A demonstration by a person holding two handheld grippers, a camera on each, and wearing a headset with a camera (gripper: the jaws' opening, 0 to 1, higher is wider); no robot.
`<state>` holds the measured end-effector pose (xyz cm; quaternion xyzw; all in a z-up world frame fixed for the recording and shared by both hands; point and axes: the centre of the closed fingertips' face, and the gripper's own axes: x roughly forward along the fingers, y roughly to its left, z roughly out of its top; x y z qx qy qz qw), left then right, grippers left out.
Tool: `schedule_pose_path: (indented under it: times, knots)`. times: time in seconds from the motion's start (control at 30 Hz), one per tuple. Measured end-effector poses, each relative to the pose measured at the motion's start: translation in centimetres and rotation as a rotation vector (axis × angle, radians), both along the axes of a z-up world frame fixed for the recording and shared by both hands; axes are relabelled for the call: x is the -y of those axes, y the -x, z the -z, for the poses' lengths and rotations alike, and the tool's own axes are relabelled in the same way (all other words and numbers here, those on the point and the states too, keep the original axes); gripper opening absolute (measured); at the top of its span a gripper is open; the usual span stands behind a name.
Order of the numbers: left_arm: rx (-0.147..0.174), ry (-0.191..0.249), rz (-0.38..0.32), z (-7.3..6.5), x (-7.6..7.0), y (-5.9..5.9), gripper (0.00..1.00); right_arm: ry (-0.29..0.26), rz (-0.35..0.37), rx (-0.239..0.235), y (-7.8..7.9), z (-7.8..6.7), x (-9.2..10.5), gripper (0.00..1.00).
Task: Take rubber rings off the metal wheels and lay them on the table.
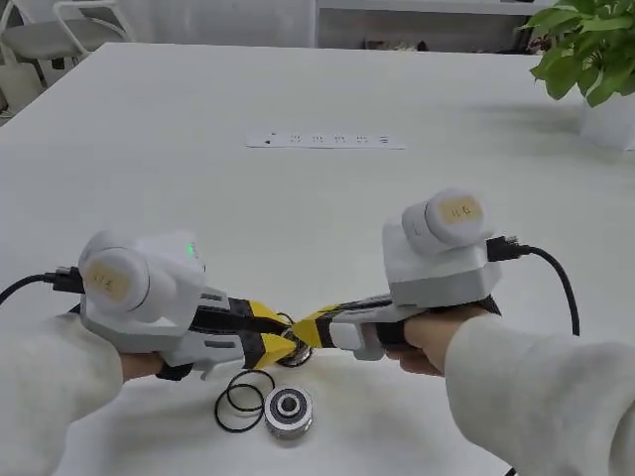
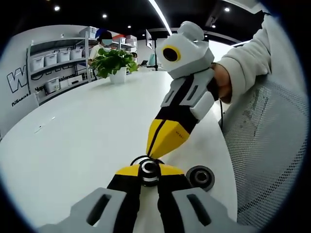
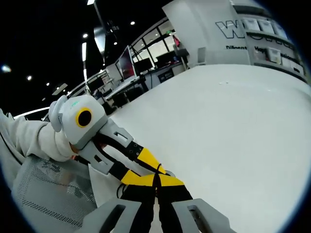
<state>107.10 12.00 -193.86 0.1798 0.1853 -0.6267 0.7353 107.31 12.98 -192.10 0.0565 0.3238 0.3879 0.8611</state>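
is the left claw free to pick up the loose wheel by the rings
Probably not yet: the left claw is shut on another wheel. The loose wheel itself lies open on the table, nothing over it.

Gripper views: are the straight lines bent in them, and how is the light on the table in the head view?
Left gripper view: strong fisheye, the edge of the table curves, the ceiling strip light glares, the held metal wheel is sharp. Right gripper view: same bending, dark ceiling, far shelves soft. Head view: straight lines, even soft light, faint shadow beside the plant.
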Motion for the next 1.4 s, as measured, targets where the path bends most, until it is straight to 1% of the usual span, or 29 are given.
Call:
schedule_pose_path:
  times: [0.07,0.13,0.17,0.33,0.4,0.47,0.57,0.63,0.7,0.77,0.8,0.9,0.93,1.1,1.2,1.3,1.4]
  knots:
    - [0.003,0.003,0.000,0.0,0.0,0.0,0.07,0.093,-0.018,0.017,0.0,0.9,0.5,0.00]
    - [0.003,0.005,0.000,0.0,0.0,0.0,0.07,0.072,-0.015,-0.003,0.2,1.2,0.3,0.00]
    - [0.003,0.005,-0.003,0.0,0.0,0.0,0.07,0.065,-0.007,-0.021,0.3,1.4,0.4,0.00]
    - [0.006,0.002,-0.010,0.0,0.1,0.0,0.07,0.076,-0.001,-0.020,0.3,1.4,0.7,0.00]
    - [0.009,-0.006,-0.006,0.0,0.1,0.0,0.07,0.077,-0.002,-0.023,0.3,1.5,0.6,0.00]
    - [-0.011,-0.018,-0.011,0.0,0.0,0.0,0.08,0.081,-0.002,-0.027,0.3,1.6,0.7,0.00]
    - [-0.020,-0.029,-0.005,-0.1,-0.2,0.0,0.08,0.075,-0.002,-0.038,0.4,1.7,0.6,0.00]
    - [-0.017,-0.018,-0.004,-0.6,-0.3,-0.1,0.09,0.074,0.000,-0.040,0.4,1.7,0.7,0.00]
    - [-0.025,-0.004,-0.004,-1.2,-0.3,-0.1,0.10,0.069,0.003,-0.040,0.4,1.6,0.7,0.00]
    - [-0.034,0.005,0.010,-1.6,-0.3,0.1,0.12,0.063,0.006,-0.043,0.4,1.6,0.7,0.00]
    - [-0.034,0.010,0.019,-1.9,-0.3,0.3,0.14,0.062,0.007,-0.043,0.4,1.5,0.7,0.00]
    - [-0.028,0.010,0.041,-2.5,-0.5,0.6,0.17,0.037,0.018,-0.048,0.2,1.2,0.7,0.00]
    - [-0.019,0.011,0.049,-2.8,-0.6,0.6,0.19,0.032,0.020,-0.049,0.2,1.1,0.7,0.00]
    - [-0.015,0.023,0.051,-3.9,-1.2,0.5,0.33,0.014,0.022,-0.046,0.1,0.7,0.5,0.00]
    - [-0.006,0.027,0.050,-4.5,-1.8,0.5,0.34,0.007,0.021,-0.045,0.2,0.5,0.4,0.00]
    - [0.004,0.026,0.036,-5.0,-2.5,0.1,0.37,0.000,0.021,-0.043,0.2,0.3,0.3,0.00]
    - [0.007,0.030,0.020,-5.4,-3.0,-0.3,0.40,-0.006,0.021,-0.042,0.2,0.1,0.2,0.00]
